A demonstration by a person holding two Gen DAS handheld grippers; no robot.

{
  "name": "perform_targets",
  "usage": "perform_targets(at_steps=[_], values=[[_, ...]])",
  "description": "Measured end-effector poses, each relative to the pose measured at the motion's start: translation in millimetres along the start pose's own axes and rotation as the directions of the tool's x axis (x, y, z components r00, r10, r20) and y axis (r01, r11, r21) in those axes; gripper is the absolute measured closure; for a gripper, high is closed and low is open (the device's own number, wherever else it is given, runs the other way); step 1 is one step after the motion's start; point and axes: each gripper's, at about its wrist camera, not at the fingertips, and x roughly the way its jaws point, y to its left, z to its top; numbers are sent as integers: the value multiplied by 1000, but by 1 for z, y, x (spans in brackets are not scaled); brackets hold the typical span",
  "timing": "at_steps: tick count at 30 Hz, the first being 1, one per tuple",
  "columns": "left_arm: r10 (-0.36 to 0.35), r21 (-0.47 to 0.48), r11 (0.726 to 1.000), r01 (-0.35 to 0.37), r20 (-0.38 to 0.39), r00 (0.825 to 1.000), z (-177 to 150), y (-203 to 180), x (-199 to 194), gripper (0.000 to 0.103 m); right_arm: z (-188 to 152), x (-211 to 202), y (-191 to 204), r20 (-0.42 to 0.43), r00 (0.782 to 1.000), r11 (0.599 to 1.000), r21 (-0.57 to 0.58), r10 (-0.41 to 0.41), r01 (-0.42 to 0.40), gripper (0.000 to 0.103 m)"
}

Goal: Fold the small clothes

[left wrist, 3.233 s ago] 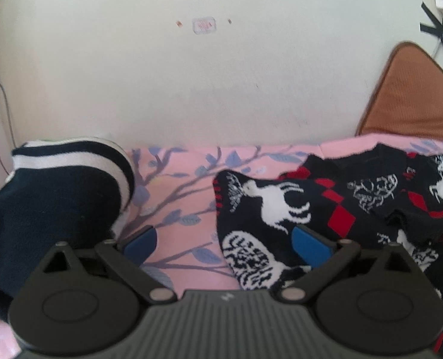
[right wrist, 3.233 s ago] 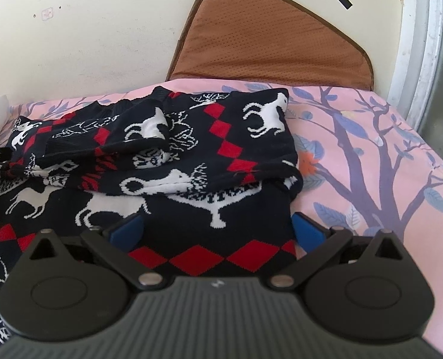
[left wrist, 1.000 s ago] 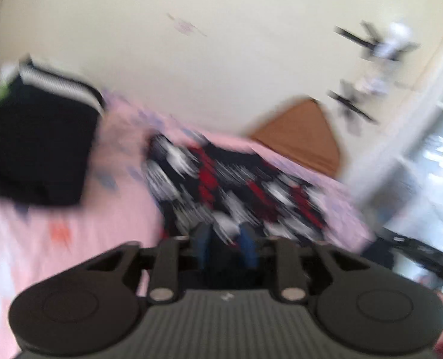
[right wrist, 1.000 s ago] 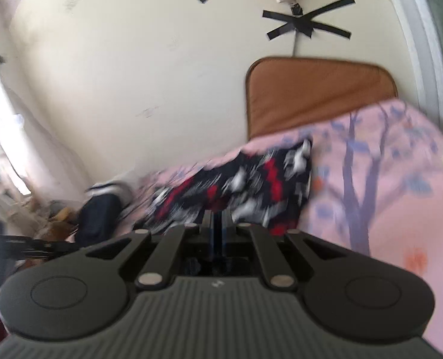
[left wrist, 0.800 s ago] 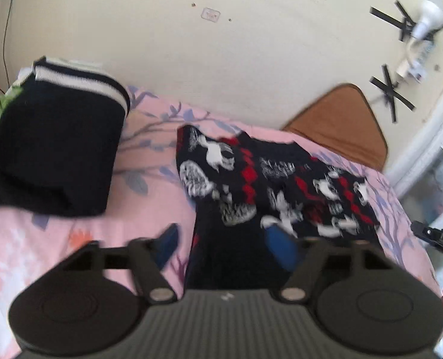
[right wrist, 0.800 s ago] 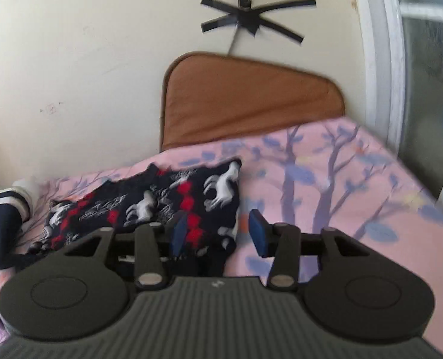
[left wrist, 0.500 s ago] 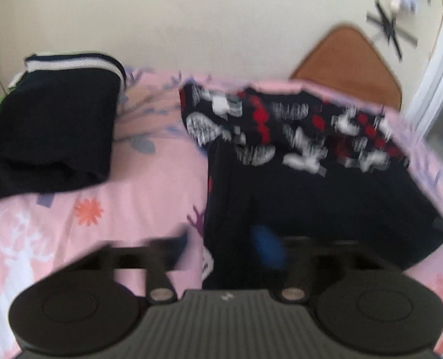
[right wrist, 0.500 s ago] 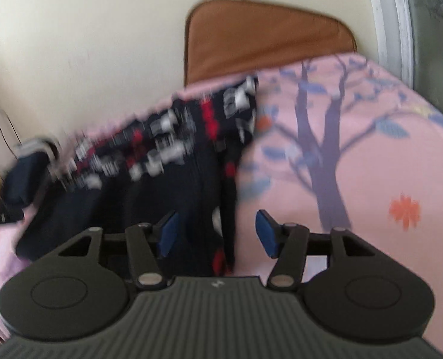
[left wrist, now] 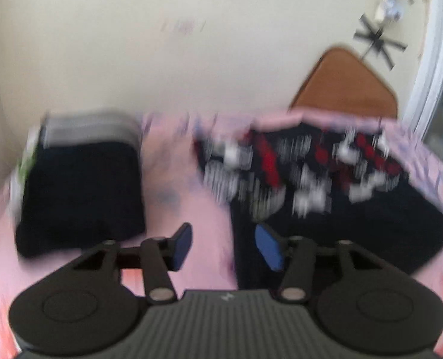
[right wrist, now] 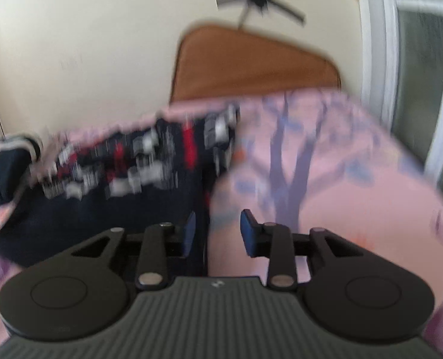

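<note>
The patterned sweater (left wrist: 326, 185) lay on the pink bedsheet (left wrist: 185, 209), its near half now a plain dark flap folded up over the red-and-white figured part, where 3.2 s earlier it had been spread in rumpled layers. Both tongs had clenched on the hem a second before and carried it over; at this moment both stood released, blue pads apart and nothing between them. The left tongs (left wrist: 223, 246) hung over the sweater's left edge, one pad above the sheet and one above dark cloth; the right tongs (right wrist: 217, 233) sat likewise astride its right edge. Judged from this, one fold was done and the garment let go, with a further fold or squaring likely to follow. Both views were motion-blurred, so the pattern read only as smeared white and red blocks on black along the far half. The folded edge looked fairly straight, the right corner bulging a little. A dark striped garment (left wrist: 80, 185) lay folded well to the left.
</note>
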Motion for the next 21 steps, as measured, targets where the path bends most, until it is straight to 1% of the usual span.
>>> perform_targets(at_steps=[1,2,3,4,5,6,7,9,10,11,12,14,16,18,19,20,21], values=[[-11,29,1000,11,28,1000,20,-5,6,35,18,8,3,6,1000,1000,-4,18,-18,60],[-25,57,998,22,48,999,40,-10,17,15,35,18,5,5,999,999,-4,44,-44,58],[-34,80,996,29,61,998,60,-16,33,6,51,32,8,1,997,997,0,78,-78,55],[-38,98,995,31,70,997,79,-23,52,1,70,52,11,-7,993,993,10,118,-118,52],[-38,125,992,29,64,997,98,-31,78,1,84,72,15,-17,991,991,19,135,-135,47],[-25,139,990,18,44,999,113,-37,102,1,96,92,19,-28,989,989,26,145,-144,44],[-4,139,990,2,15,1000,128,-42,130,1,107,117,24,-50,986,987,35,158,-157,44],[24,114,993,-18,-57,998,151,-46,185,8,125,168,32,-112,978,984,48,178,-173,44],[27,94,995,-18,-101,995,159,-46,211,14,130,192,36,-140,975,984,53,175,-170,44],[28,80,997,-17,-138,990,163,-45,232,17,134,218,39,-169,970,984,55,176,-169,44],[36,64,998,-25,-167,985,166,-43,252,17,135,239,41,-189,966,984,62,176,-167,44],[50,56,998,-39,-199,979,164,-38,278,17,135,273,44,-226,954,979,91,198,-182,44],[52,58,998,-40,-233,971,156,-33,295,18,133,300,47,-268,933,970,114,239,-215,44],[42,56,998,-28,-263,964,147,-30,304,29,130,315,53,-305,917,966,111,256,-233,44],[10,35,999,-1,-256,967,142,-28,303,39,127,321,58,-320,910,965,92,262,-245,45],[-20,15,1000,25,-249,968,140,-26,300,59,125,324,65,-329,909,966,61,256,-250,55],[-56,-1,998,57,-249,967,139,-26,295,72,123,324,71,-330,913,969,26,241,-247,87]])
